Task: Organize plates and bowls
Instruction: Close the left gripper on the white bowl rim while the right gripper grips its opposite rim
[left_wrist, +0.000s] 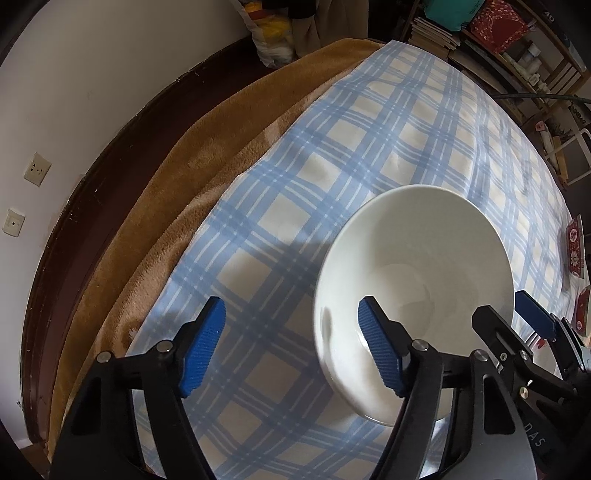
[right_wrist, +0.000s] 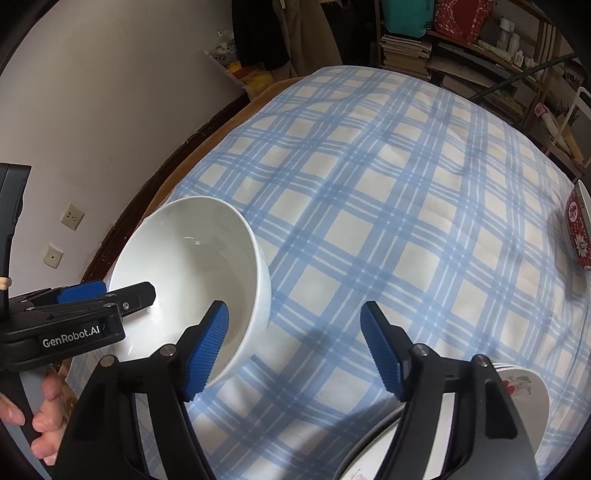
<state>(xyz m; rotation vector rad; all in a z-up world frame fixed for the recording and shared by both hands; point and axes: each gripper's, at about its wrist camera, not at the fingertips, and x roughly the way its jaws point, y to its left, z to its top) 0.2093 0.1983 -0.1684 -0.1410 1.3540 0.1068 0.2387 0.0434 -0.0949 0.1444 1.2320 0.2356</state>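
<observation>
The left hand-held gripper (left_wrist: 291, 347) points steeply down with its blue pads spread. Its right finger (left_wrist: 380, 354) sits over the near rim of a white bowl (left_wrist: 417, 258), inside the opening, while its left finger (left_wrist: 203, 347) hangs over bare cloth well outside the bowl. The pads do not press on the bowl's wall.

The right hand-held gripper (right_wrist: 295, 347) is also spread wide. Its left finger (right_wrist: 207, 350) reaches into the same white bowl (right_wrist: 192, 258) at the near right side of the rim, and its right finger (right_wrist: 380, 350) stands over the checked cloth, apart from the bowl. Whether that left pad touches the wall cannot be told. Neither gripper pinches anything.

In the right wrist view the left hand-held gripper (right_wrist: 110, 293) comes in from the left edge over the bowl's near left rim, with a person's fingers (right_wrist: 46, 417) below it on the handle. At the bottom right of that view, under the right finger, lies a stack of plates (right_wrist: 524, 398), the top one white with a small red and green print.

The bowl stands upright and empty on a blue and white checked cloth (left_wrist: 332, 147) spread over a bed, with a brown fleece blanket (left_wrist: 207, 147) along its left edge. Farther right on the cloth, a red patterned bowl (right_wrist: 580, 229) rests at the picture's edge. Beyond the bed a white wall (left_wrist: 92, 92) carries two sockets, and shelves (right_wrist: 480, 48) with books and boxes stand at the back.
</observation>
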